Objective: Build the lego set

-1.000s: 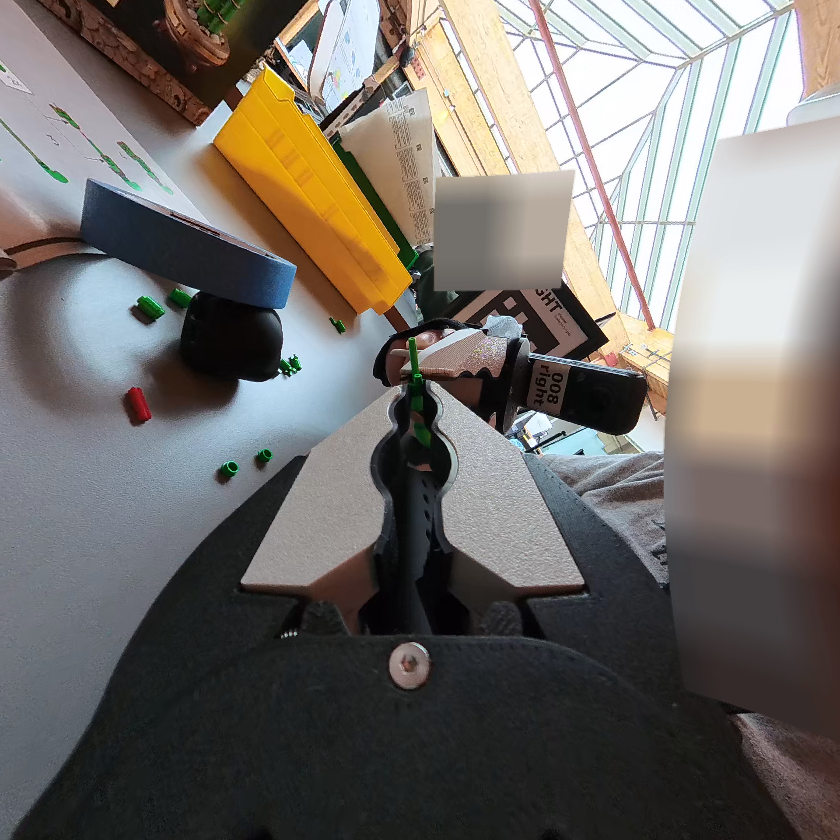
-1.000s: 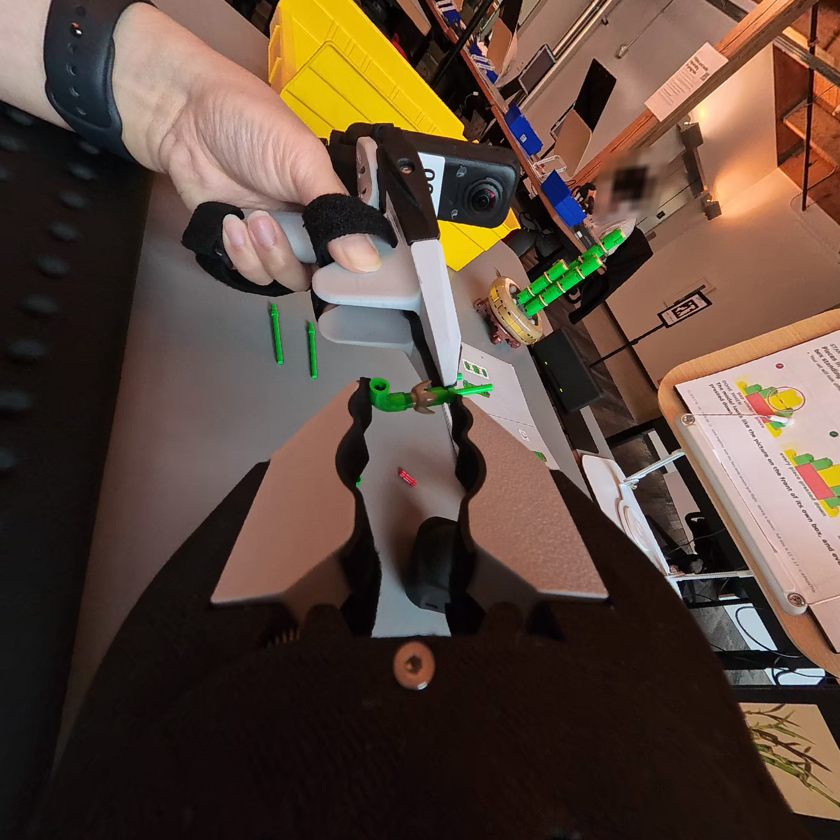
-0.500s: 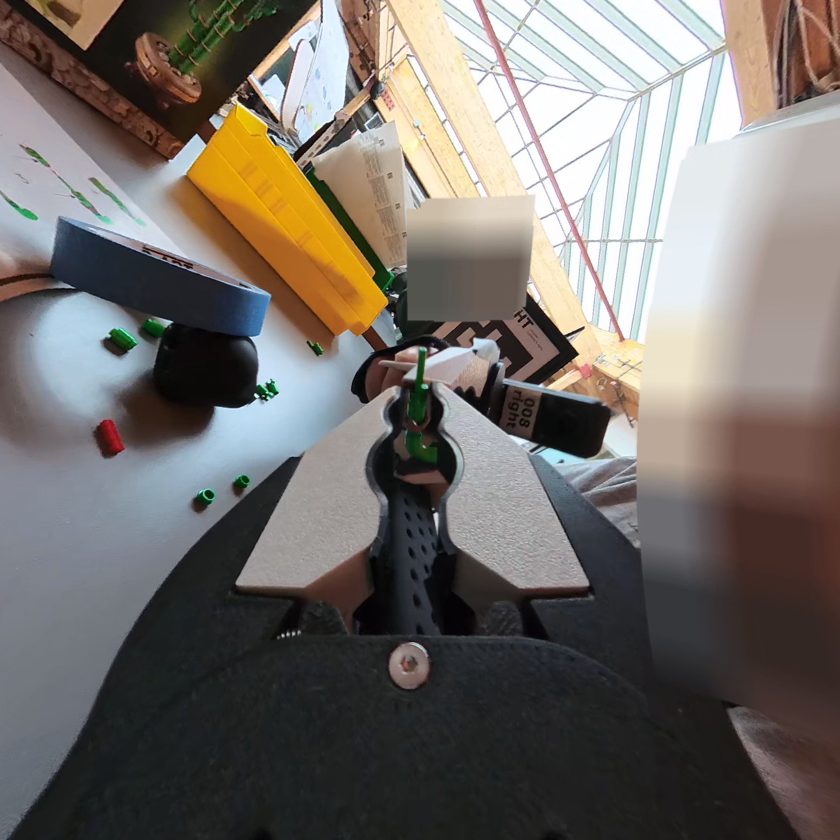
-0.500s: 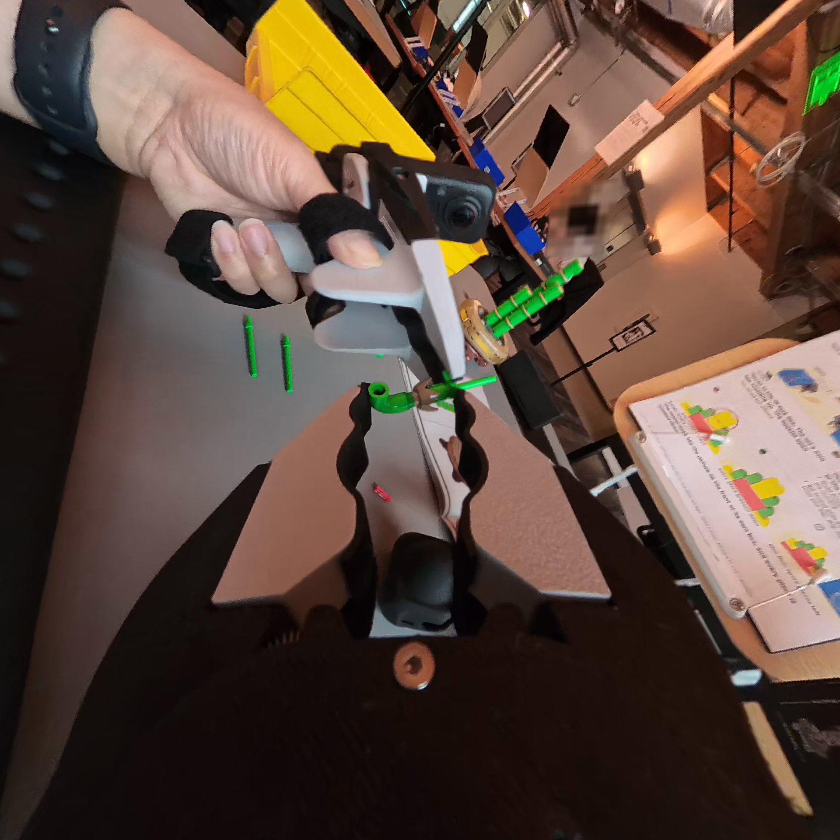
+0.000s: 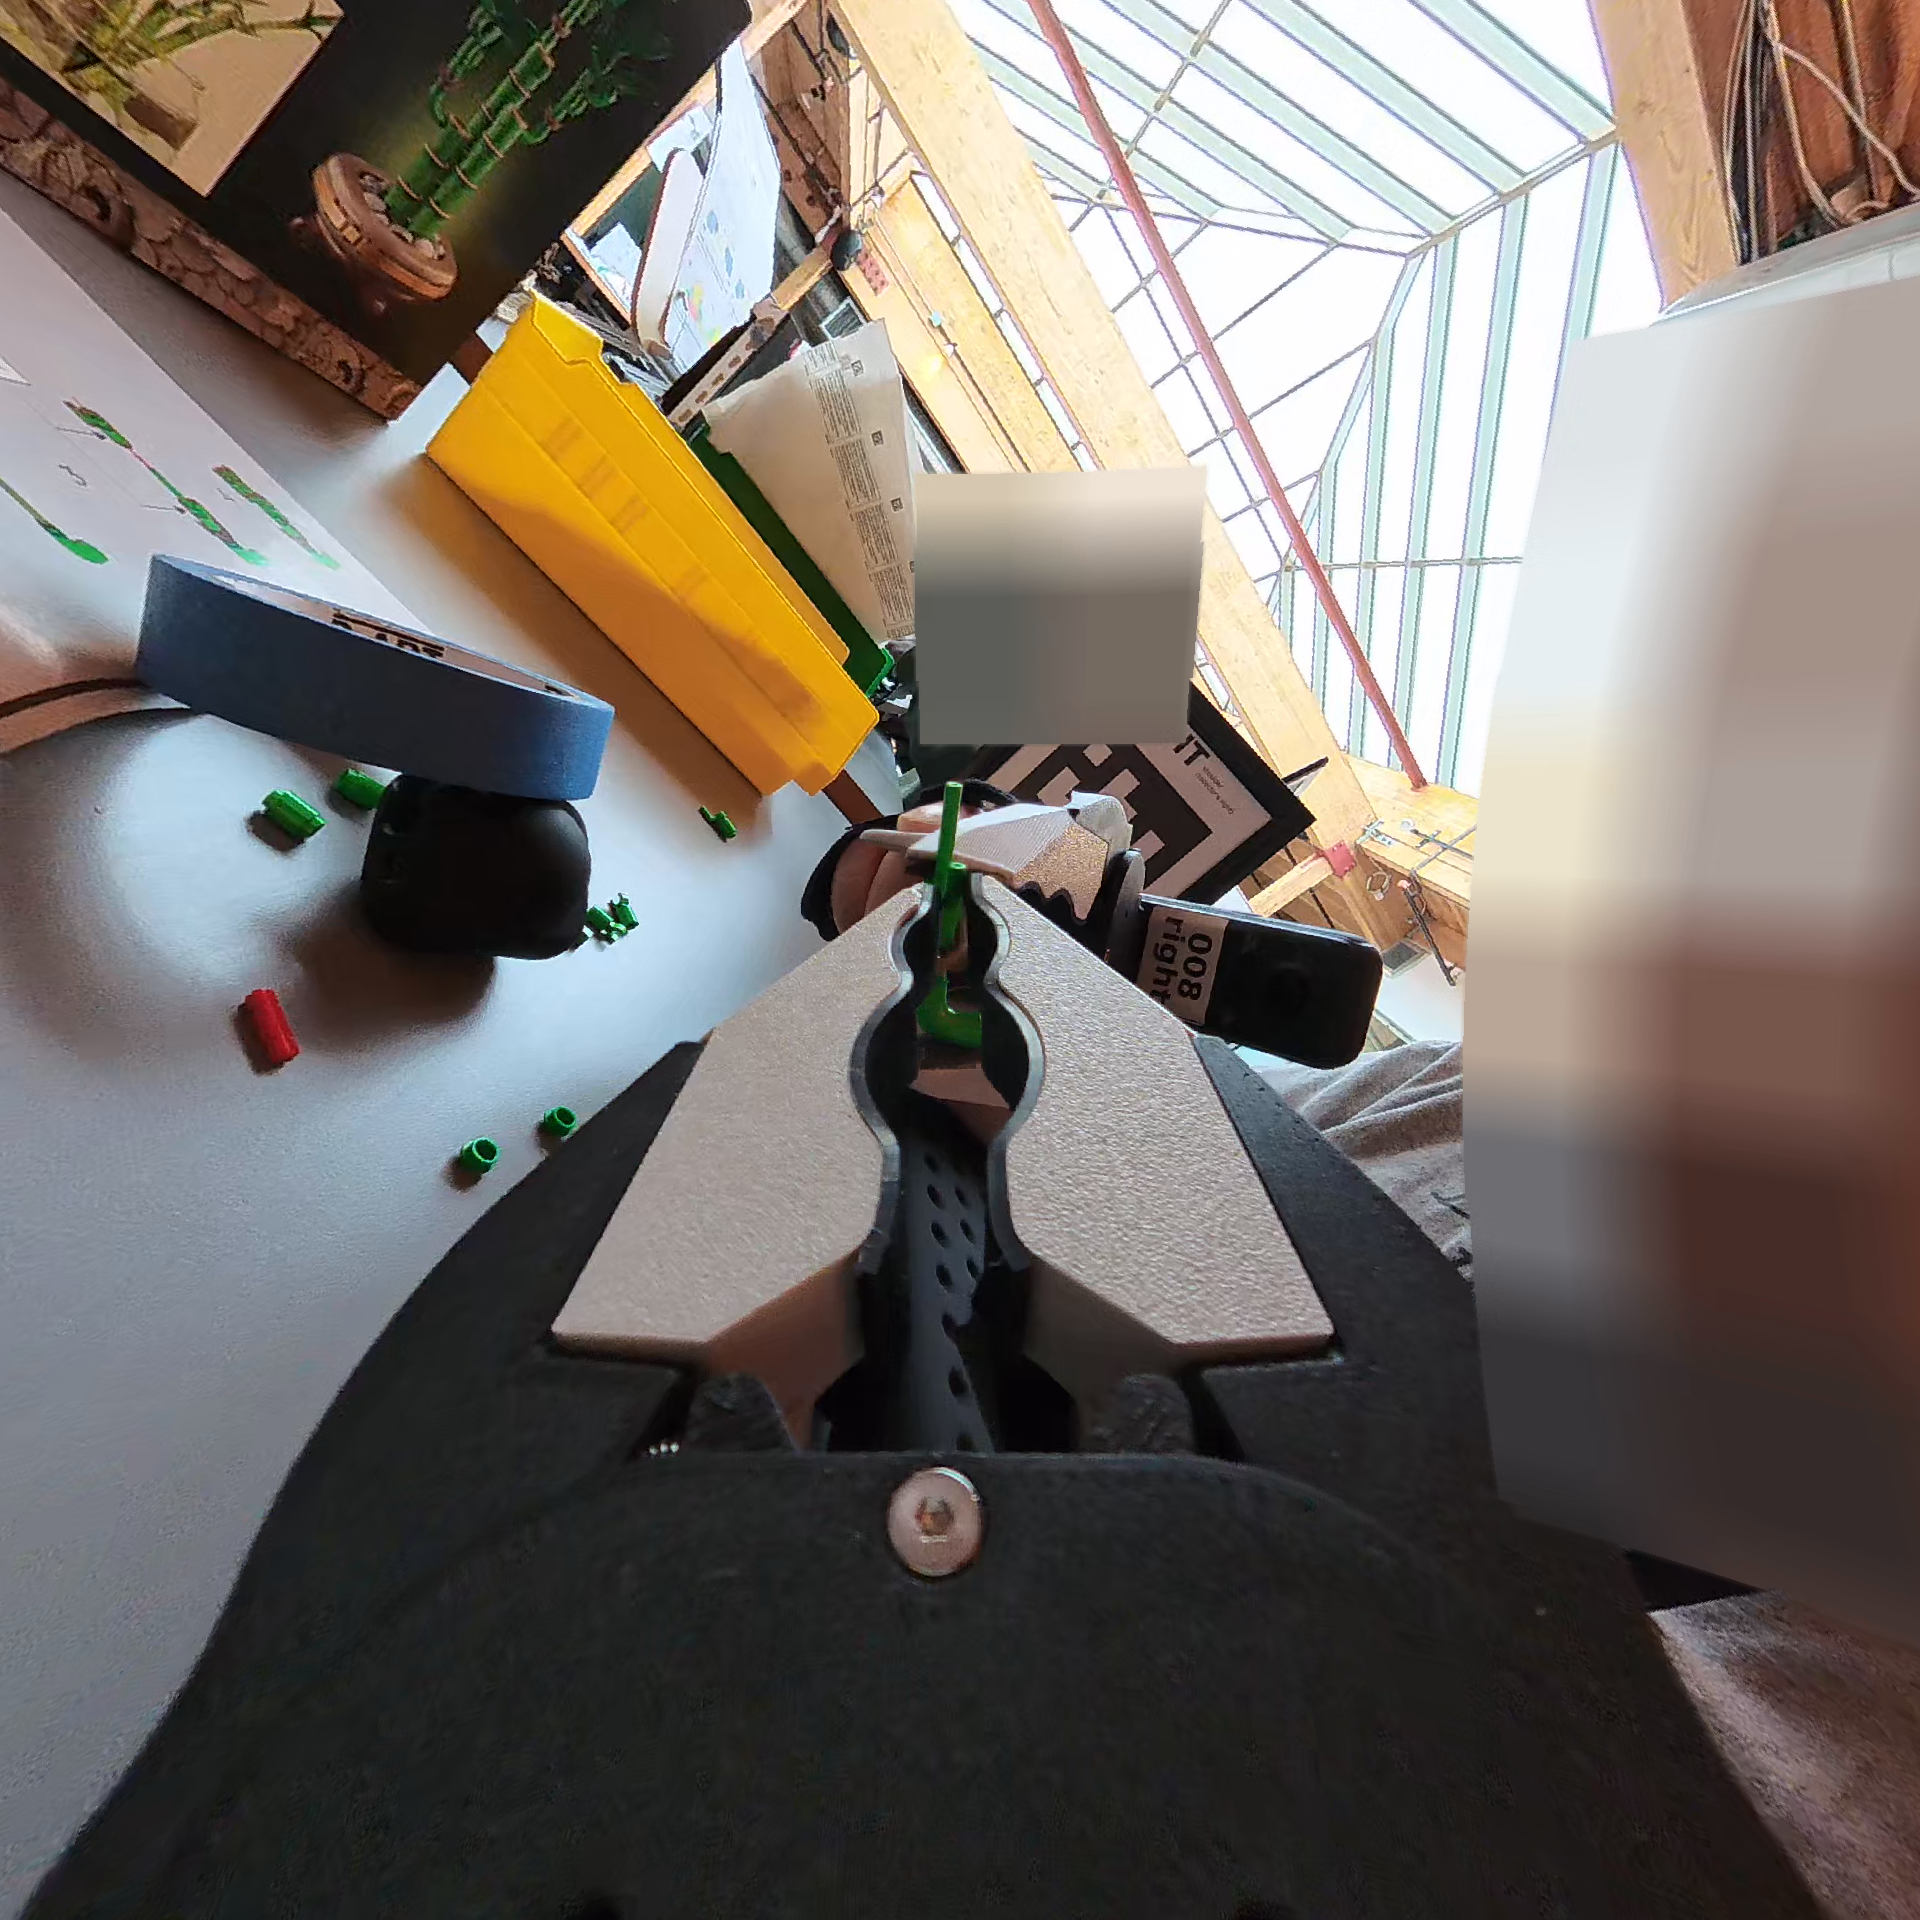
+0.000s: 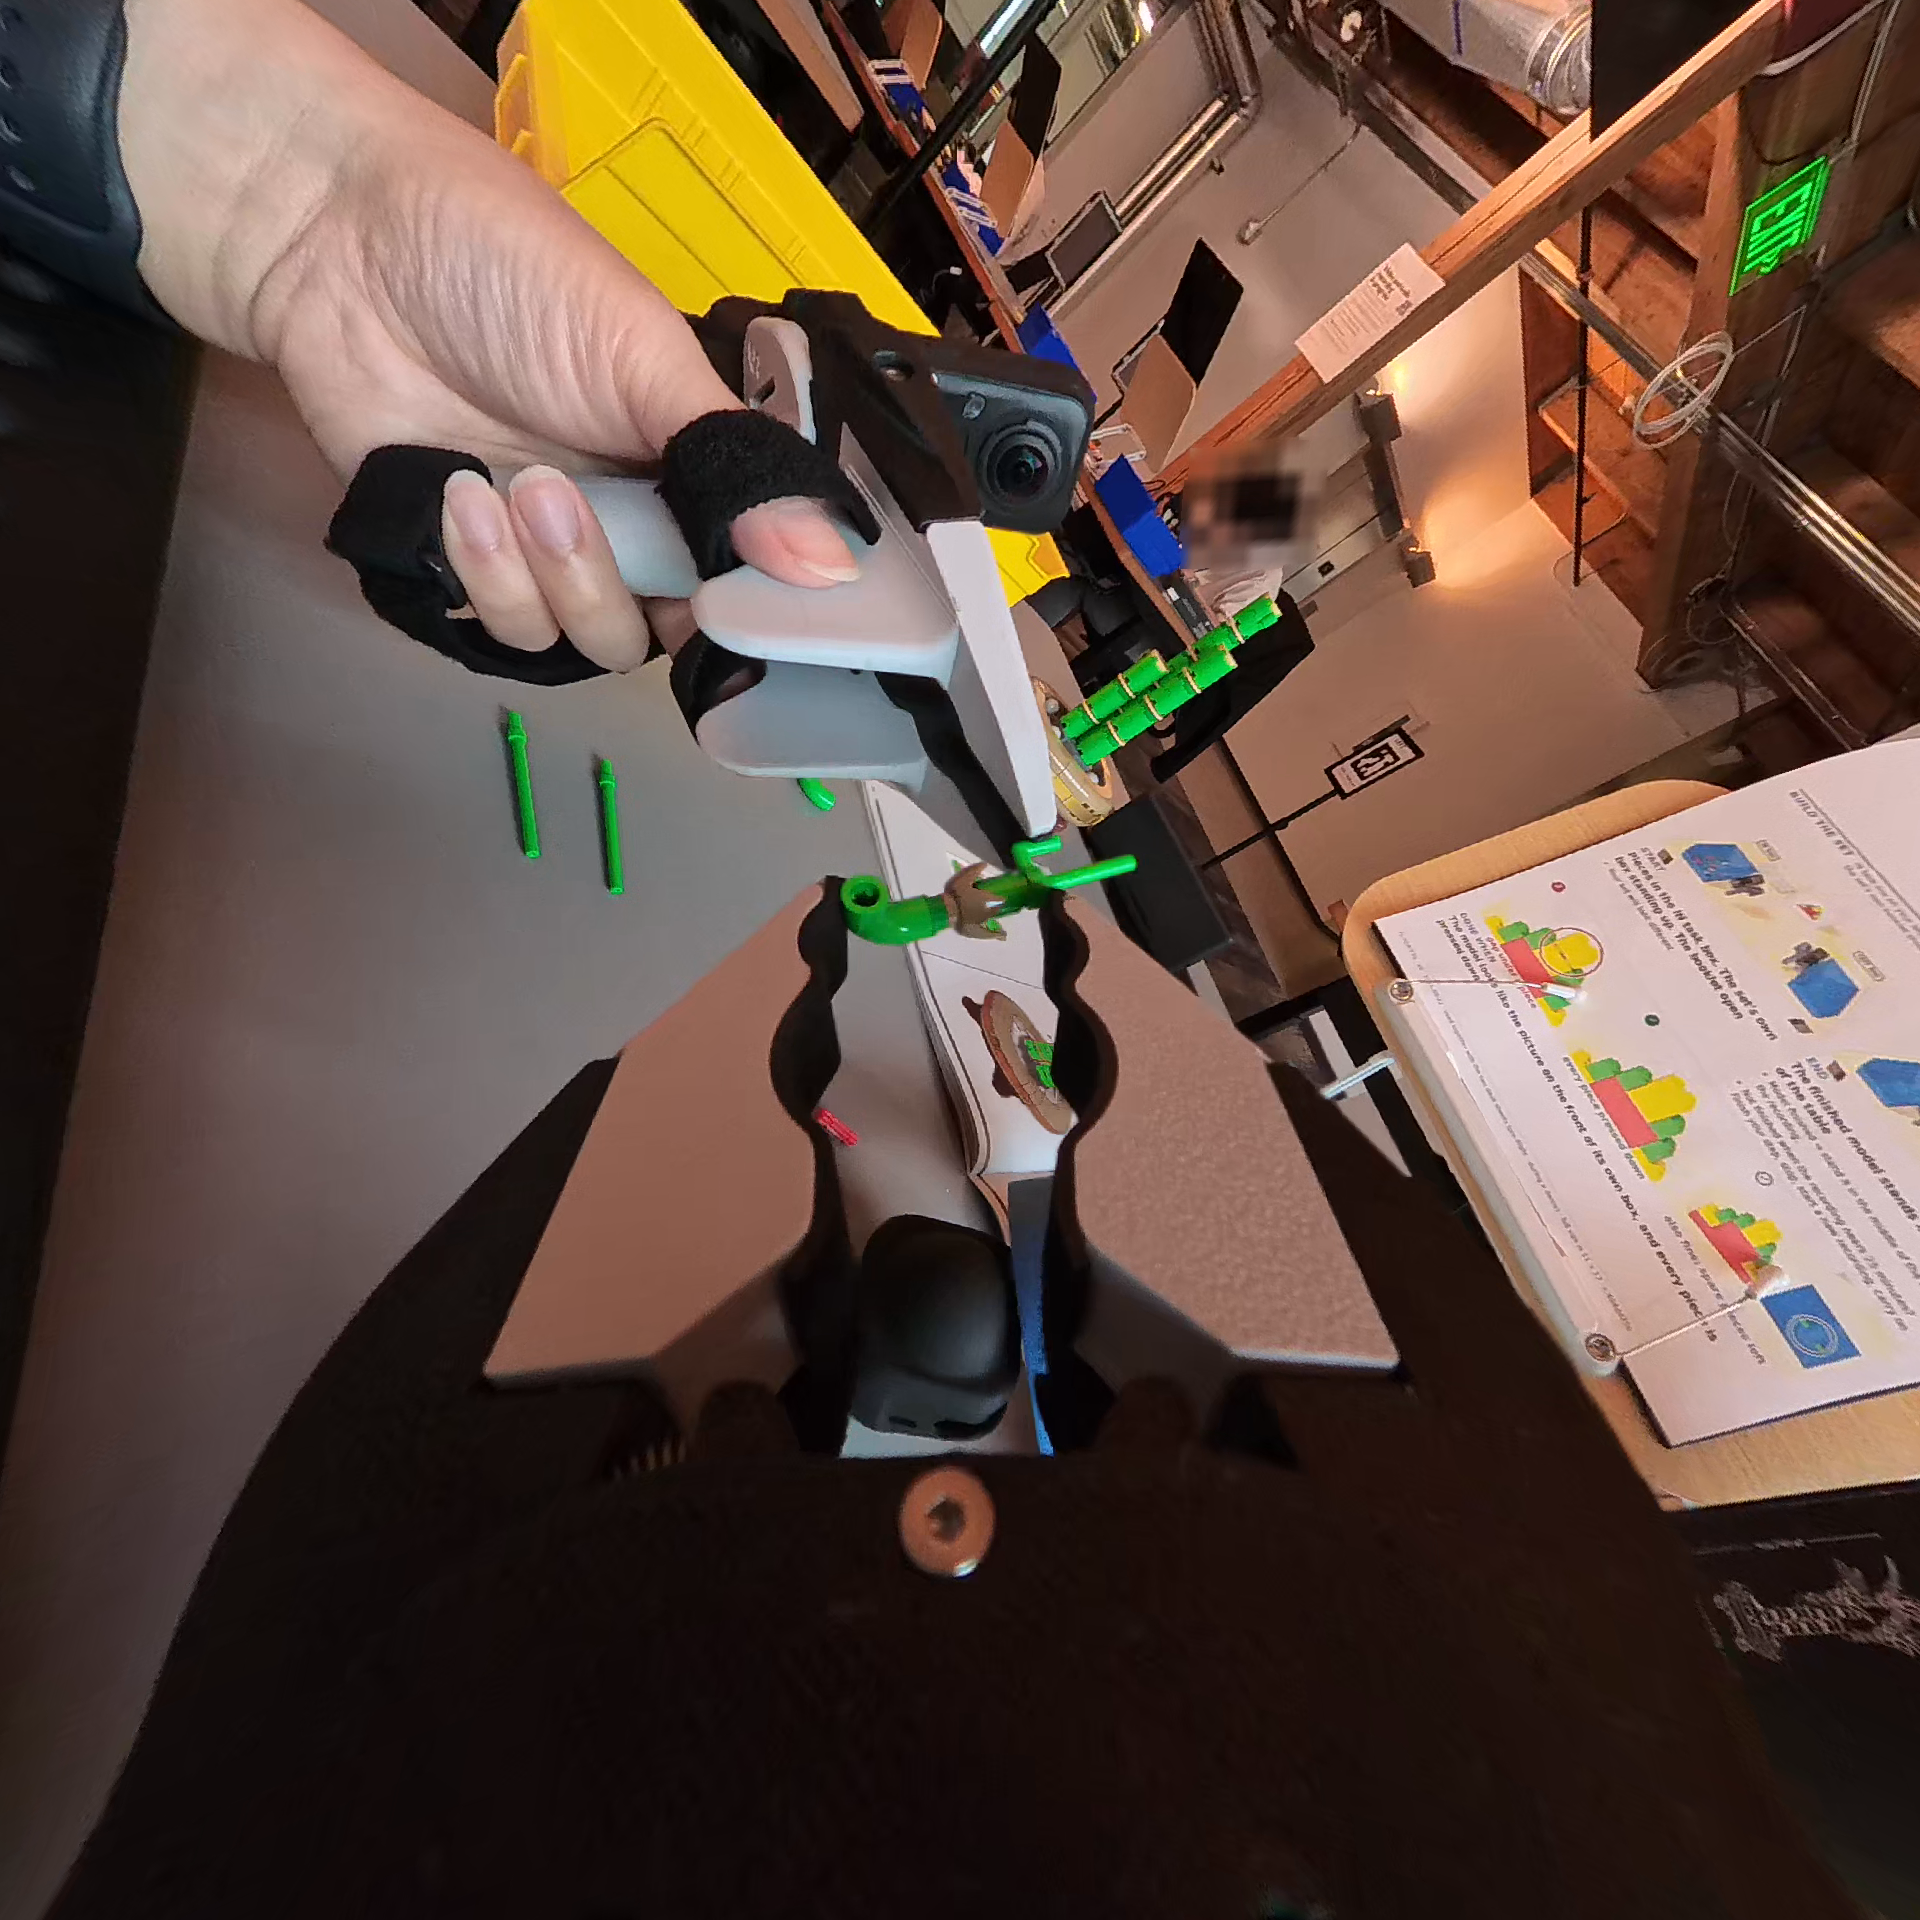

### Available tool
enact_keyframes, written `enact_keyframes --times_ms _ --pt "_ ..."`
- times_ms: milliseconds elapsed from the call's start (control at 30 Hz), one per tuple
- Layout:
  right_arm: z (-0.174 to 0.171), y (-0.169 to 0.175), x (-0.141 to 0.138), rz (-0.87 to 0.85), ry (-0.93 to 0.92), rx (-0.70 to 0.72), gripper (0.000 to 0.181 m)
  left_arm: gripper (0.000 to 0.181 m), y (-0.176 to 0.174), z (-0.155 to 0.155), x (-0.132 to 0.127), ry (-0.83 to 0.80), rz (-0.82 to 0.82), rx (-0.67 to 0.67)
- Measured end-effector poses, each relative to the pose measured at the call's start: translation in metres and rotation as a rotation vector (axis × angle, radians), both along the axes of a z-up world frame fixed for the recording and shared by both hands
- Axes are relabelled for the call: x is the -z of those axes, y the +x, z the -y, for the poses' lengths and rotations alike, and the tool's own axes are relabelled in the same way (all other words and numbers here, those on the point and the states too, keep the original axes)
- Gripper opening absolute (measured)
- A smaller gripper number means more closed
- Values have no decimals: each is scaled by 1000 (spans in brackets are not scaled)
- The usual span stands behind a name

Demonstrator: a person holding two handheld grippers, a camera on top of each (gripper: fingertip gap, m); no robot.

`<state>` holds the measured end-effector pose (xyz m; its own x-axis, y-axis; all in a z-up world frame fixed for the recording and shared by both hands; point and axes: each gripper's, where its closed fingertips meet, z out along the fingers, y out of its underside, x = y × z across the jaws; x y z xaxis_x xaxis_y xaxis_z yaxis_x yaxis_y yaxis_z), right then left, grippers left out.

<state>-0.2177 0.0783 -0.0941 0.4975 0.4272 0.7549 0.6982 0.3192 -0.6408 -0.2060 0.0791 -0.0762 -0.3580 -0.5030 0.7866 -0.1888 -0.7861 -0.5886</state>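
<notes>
A green stem piece (image 6: 914, 914) with a bent end, a brown collar and small side shoots is held in the air between both grippers. In the right wrist view it spans the tips of my right gripper (image 6: 943, 909), whose jaws are partly closed on it lengthwise. My left gripper (image 6: 1039, 821), held by a hand, pinches its shoot end from above. In the left wrist view my left gripper (image 5: 948, 896) is shut on the stem (image 5: 948, 1013), and a finger (image 5: 1023, 847) of the right gripper shows behind it.
A partly built bamboo model (image 6: 1153, 686) stands far back. Two green rods (image 6: 520, 779) lie on the grey table. A red piece (image 5: 268, 1023), small green pieces (image 5: 480, 1153), a black rounded object (image 5: 473, 883), blue tape (image 5: 364, 665), a yellow bin (image 5: 644, 582) and an open booklet (image 6: 987, 1049) are nearby. Less than 4 cm separates the two grippers' tips.
Both grippers have shifted and tilted a little together, with the stem piece still between them. Neither hold has changed.
</notes>
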Motion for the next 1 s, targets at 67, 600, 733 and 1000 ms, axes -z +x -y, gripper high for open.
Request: enact_keyframes --times_ms 67,600,733,1000 --pt "-1 0 2 8 -1 4 36 0 1 0 1 12 -8 -6" --pt "-5 3 17 -3 -116 2 37 0 4 -2 18 139 -117 -50" --pt "-4 2 18 -9 -129 -9 34 0 4 -1 19 154 -119 -48" --pt "3 -2 23 12 -151 -61 38 0 0 0 21 224 -137 -43"
